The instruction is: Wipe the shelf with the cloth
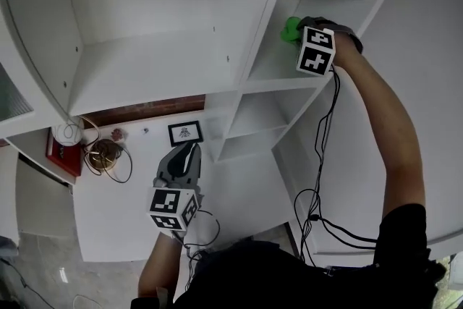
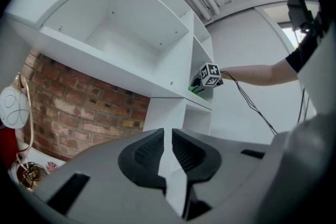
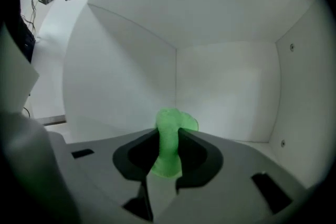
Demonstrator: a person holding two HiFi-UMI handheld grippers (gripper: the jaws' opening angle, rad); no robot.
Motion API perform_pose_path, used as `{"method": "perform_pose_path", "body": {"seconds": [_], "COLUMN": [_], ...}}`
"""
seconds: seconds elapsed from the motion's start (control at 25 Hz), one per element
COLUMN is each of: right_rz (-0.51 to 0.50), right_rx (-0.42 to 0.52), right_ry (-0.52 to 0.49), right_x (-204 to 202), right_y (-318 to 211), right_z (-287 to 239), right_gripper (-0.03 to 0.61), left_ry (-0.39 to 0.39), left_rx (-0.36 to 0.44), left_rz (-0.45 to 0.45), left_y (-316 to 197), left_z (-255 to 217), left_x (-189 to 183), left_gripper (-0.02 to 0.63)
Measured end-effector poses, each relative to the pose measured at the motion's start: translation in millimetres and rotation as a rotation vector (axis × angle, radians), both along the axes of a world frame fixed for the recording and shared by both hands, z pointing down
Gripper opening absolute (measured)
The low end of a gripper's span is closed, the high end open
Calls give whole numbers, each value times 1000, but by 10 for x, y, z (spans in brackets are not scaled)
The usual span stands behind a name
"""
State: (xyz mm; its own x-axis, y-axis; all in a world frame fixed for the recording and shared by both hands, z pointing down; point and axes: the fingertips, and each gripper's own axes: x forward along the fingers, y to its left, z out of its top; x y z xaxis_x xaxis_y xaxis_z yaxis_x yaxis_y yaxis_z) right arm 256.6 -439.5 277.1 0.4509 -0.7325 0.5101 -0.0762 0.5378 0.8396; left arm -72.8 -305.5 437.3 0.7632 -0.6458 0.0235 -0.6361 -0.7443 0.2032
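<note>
Narrow shelf compartment [image 1: 278, 69], side walls [image 3: 304, 86] and back panel [image 3: 226, 92] close around the right hand-held gripper [image 1: 295, 29], front open.

So the left gripper [image 2: 168, 136] and right gripper [image 3: 169, 136] are light grey shells with black ribbed pads [image 2: 148, 153] (pretty chunky). Behind the fingers each has a white cube [image 1: 172, 208] with black square markers, with thin black cables [image 1: 317, 155] trailing behind, plus a black short sleeve [image 1: 409, 231].
</note>
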Motion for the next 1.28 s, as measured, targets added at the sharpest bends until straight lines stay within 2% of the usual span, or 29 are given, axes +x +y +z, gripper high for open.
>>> {"method": "perform_pose_path", "body": {"seconds": [0.24,0.48,0.68,1.0,1.28], "right_rz": [92,191,246,288,281], "right_rx": [-41,-86,-112,-105,-97], "right_ry": [17,52,73,-6,1], "right_x": [236,383,365,324,266], "right_y": [-480,-546,-396,77,465], "right_z": [231,410,453,463,463], "right_gripper": [89,89,89,87,87], "left_ry": [0,-5,-3,-11,-25], "left_rx": [-15,-25,-11,10,22], "left_rz": [-105,-163,-117,-18,59], "left_y": [-32,-56,-25,63,245], "left_z": [28,65,-1,-82,-98], "left_x": [-419,-651,-455,-53,247], "left_gripper": [46,46,46,46,48]}}
